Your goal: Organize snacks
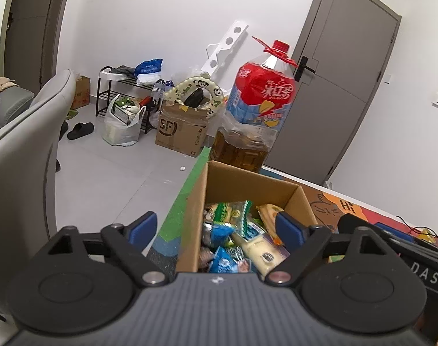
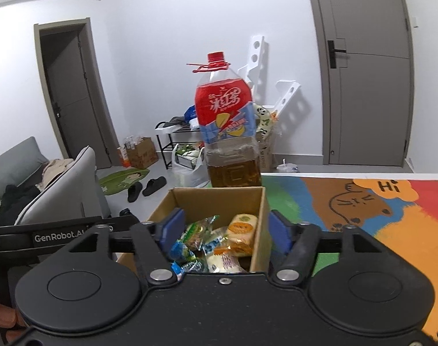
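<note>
An open cardboard box (image 1: 249, 186) stands on a colourful mat and holds several wrapped snacks (image 1: 239, 239) in green, blue, yellow and cream packets. It also shows in the right wrist view (image 2: 258, 230) with its snacks (image 2: 216, 245). My left gripper (image 1: 216, 227) is open and empty just above the box's near left side. My right gripper (image 2: 226, 226) is open and empty over the box's near edge. The body of the left gripper (image 2: 46, 238) shows at the left of the right wrist view.
A large bottle of amber tea with a red label (image 1: 252, 115) (image 2: 229, 132) stands right behind the box. The cartoon mat (image 2: 377, 210) spreads to the right. A grey chair (image 1: 25, 144) stands to the left. Boxes, bags and a shoe rack (image 1: 123, 95) line the far wall.
</note>
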Demonstrator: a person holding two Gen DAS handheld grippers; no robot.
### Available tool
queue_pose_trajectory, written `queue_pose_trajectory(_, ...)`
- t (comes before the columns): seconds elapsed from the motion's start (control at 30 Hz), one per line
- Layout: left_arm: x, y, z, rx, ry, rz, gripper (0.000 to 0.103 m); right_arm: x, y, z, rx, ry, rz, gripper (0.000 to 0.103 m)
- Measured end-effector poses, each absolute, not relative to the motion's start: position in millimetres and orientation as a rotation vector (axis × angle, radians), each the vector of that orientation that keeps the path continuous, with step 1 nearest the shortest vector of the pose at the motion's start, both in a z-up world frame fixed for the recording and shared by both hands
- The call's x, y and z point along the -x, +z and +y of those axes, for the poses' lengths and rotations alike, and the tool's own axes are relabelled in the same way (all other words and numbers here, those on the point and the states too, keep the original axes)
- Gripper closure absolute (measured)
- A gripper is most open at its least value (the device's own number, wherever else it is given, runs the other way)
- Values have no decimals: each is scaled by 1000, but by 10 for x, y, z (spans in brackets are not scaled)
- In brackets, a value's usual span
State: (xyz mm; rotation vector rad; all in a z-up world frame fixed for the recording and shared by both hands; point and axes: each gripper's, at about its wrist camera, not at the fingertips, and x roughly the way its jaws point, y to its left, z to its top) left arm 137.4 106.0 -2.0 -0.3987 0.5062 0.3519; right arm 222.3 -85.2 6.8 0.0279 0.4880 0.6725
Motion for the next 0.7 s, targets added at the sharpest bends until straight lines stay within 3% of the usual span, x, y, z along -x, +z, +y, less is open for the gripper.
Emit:
queue_pose_trajectory(0.1,-1301,-24,996,401,347,500,10,-2153,72,-950,-35,649,478,18)
queue_pose_trajectory(0.17,-1260,-37,960,404,340,493,9,-2092,70,-1023,-37,619,462,3)
queue_pose_trajectory(0.7,-911,-111,625,385,298,487,5,-1738,-47,-1455,-62,554,458,0)
